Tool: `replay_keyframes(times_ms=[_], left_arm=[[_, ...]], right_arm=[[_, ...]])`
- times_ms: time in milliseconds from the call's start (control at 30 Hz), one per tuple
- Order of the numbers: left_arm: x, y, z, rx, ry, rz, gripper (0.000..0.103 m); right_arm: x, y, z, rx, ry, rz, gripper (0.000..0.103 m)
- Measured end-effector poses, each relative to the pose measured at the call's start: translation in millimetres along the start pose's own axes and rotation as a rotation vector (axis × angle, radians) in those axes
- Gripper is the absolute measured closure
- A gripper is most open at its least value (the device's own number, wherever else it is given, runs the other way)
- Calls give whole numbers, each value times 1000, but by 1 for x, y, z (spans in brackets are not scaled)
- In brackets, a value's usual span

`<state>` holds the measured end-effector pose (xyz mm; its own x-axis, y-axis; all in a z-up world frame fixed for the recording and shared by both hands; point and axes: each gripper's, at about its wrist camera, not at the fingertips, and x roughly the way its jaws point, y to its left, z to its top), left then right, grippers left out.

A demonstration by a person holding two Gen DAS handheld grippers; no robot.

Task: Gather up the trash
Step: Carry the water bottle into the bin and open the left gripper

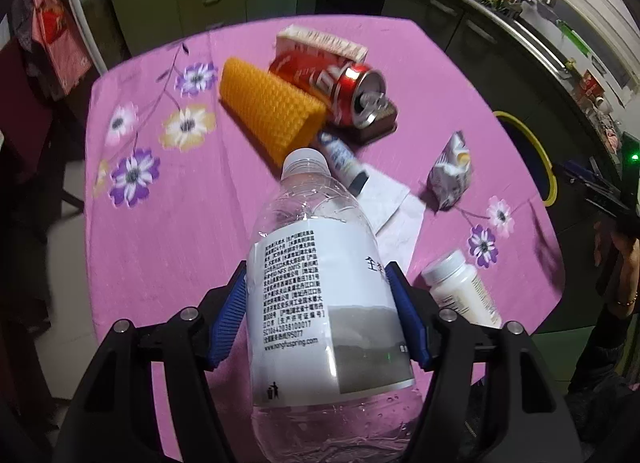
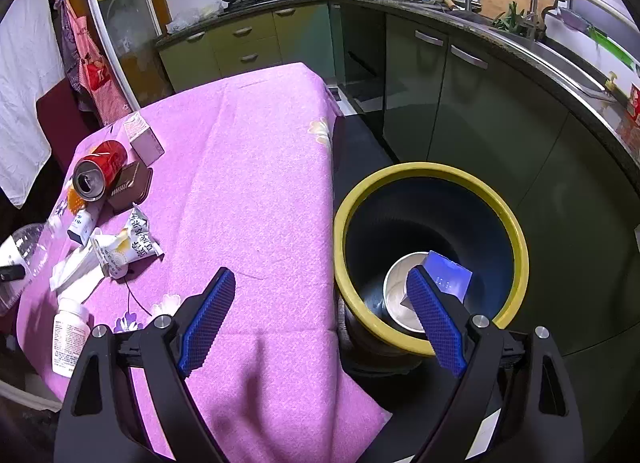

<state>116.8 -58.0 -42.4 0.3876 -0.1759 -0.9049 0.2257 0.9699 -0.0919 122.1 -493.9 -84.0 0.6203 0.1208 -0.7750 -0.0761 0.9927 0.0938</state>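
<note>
The left gripper (image 1: 316,315) points steeply down, its blue pads (image 1: 228,315) clamped on a bottle (image 1: 320,303). The right gripper (image 2: 320,319) tilts down, jaws wide and empty.

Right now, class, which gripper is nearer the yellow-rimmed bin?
Right. The right gripper hangs open beside the bin; the left gripper, shut on the water bottle, is over the table.
</note>
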Motion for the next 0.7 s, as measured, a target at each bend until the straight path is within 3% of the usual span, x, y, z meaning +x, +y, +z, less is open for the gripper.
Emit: replay_keyframes(times_ms=[200,333,533,700], left_arm=[[-24,-21,21,78,-78,-16,39],[-33,-53,45,177,-111,-84,39],[-27,-129,87,357,-136,-231,39],[2,-212,116,513,-70,-345,39]], right_arm=[[-12,-3,0,7,-25,-5,16],[-35,-19,-5,42,-58,-41,17],[-65,-56,-21,122,-82,-116,16],[-81,-95,-41,206,-96,-157,16]])
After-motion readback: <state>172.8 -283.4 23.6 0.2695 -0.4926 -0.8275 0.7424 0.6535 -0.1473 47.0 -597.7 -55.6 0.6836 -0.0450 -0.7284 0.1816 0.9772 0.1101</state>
